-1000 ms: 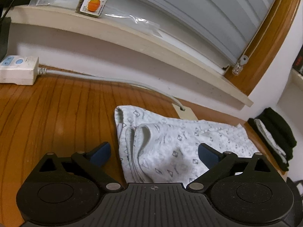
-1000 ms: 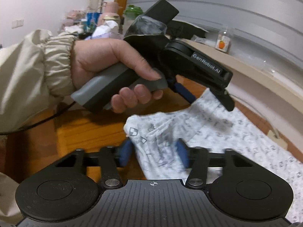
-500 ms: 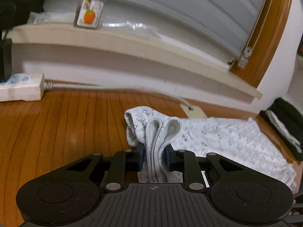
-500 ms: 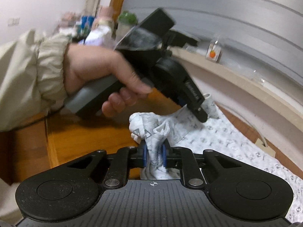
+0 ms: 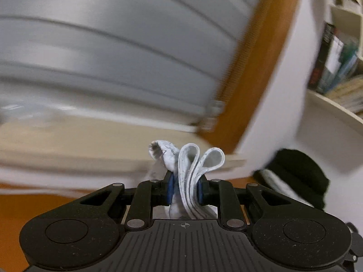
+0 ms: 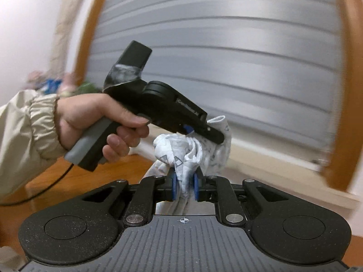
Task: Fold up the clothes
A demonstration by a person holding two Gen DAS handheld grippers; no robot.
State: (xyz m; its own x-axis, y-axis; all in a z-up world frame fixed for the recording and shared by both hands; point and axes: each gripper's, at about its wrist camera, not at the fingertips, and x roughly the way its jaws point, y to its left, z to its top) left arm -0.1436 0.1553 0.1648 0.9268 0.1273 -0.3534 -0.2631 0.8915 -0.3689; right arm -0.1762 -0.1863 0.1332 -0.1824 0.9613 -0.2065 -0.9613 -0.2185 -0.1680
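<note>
The garment is white cloth with a small grey diamond print (image 5: 195, 158). In the left wrist view my left gripper (image 5: 185, 190) is shut on several bunched folds of its edge, which loop up above the blue pads. In the right wrist view my right gripper (image 6: 184, 185) is shut on another bunched corner of the same garment (image 6: 179, 149). The left gripper (image 6: 215, 136) shows there too, held by a hand (image 6: 90, 117) in a beige sleeve, clamping the cloth just beyond and to the right. Both grippers hold the cloth up off the wooden table (image 6: 56, 181). The rest of the garment is hidden below.
Grey blinds (image 5: 113, 45) in an orange-brown frame and a pale sill (image 5: 68, 136) stand close ahead. A pile of black clothing (image 5: 301, 172) lies at the right. A white shelf with books (image 5: 335, 68) is at the far right. Both views are motion-blurred.
Both grippers went from open around the garment's edge to shut on it, then rose with it. The table and sill have dropped low in both views.
</note>
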